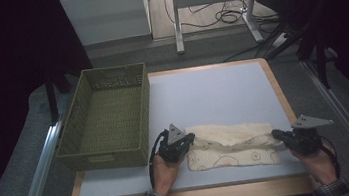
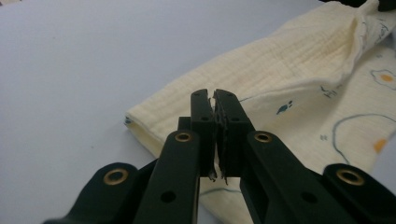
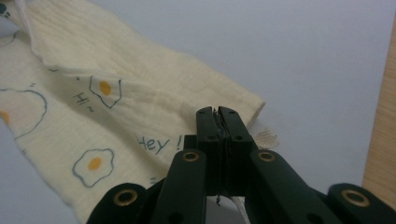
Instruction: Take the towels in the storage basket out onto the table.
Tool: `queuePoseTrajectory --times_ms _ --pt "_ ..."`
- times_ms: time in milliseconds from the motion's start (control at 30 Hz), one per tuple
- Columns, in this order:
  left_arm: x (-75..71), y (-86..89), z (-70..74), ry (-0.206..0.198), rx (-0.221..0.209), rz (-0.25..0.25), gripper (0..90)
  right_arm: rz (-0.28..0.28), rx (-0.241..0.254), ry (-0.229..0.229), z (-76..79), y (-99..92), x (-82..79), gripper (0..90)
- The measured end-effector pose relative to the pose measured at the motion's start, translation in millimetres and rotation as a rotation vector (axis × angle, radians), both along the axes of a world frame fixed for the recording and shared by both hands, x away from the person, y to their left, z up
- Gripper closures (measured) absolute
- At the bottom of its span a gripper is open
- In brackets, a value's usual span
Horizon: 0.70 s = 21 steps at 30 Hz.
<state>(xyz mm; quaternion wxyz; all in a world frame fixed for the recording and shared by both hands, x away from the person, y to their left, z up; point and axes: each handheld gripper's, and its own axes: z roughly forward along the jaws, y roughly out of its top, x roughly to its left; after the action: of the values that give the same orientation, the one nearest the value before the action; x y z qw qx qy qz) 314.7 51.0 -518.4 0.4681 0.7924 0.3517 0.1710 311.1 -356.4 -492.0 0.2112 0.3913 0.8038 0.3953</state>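
Table (image 1: 222,92): pale grey top with a wooden edge, seen from the high view. Woven olive-green basket (image 1: 107,117) stands on its left part, long side running away from the person.

Cloth (image 1: 231,146): cream muslin, printed with fried eggs and the words "Hi" and "Hey!", lies on the near part of the table, right of the basket and apart from it. It is stretched sideways between the two grippers, partly folded over on itself, with a raised crease running along its length. The far layer shows plain cream, the near layer shows the print.

Left gripper (image 1: 188,140): at the cloth's left end, just beside the basket's near right corner. In the left gripper view its jaws are pressed together with a thin edge of cloth (image 2: 299,79) pinched between them.

Right gripper (image 1: 277,136): at the cloth's right end, near the table's right edge. In the right gripper view the jaws are closed tight on a bit of cloth (image 3: 116,107); threads show at the seam.
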Motion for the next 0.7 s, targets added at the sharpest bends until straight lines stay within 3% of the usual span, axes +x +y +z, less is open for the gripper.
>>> queuePoseTrajectory --times_ms 200,333,433,533,633,700 --pt "-14.1 2.5 -0.4 -0.007 0.004 -0.010 86.7 0.009 0.002 0.004 -4.0 -0.8 -11.9 87.5" --pt "-21.1 4.9 -4.2 0.028 0.013 -0.029 85.5 0.014 0.006 0.023 -10.5 -1.5 -16.7 85.9" --pt "-31.3 8.7 -8.1 0.058 -0.007 -0.047 83.8 0.014 0.007 0.039 -15.5 -3.1 -21.9 81.6" --pt "-40.2 10.7 -8.0 0.067 0.004 -0.061 74.8 0.009 0.042 0.059 -13.6 -9.6 -30.2 73.4" --pt "-48.1 14.6 -3.2 0.058 -0.014 -0.061 65.9 0.008 0.044 0.049 -7.5 -14.0 -37.2 70.1" --pt "-51.2 15.9 1.5 0.044 0.004 -0.056 57.6 0.002 0.040 0.038 0.2 -17.5 -42.2 69.2"
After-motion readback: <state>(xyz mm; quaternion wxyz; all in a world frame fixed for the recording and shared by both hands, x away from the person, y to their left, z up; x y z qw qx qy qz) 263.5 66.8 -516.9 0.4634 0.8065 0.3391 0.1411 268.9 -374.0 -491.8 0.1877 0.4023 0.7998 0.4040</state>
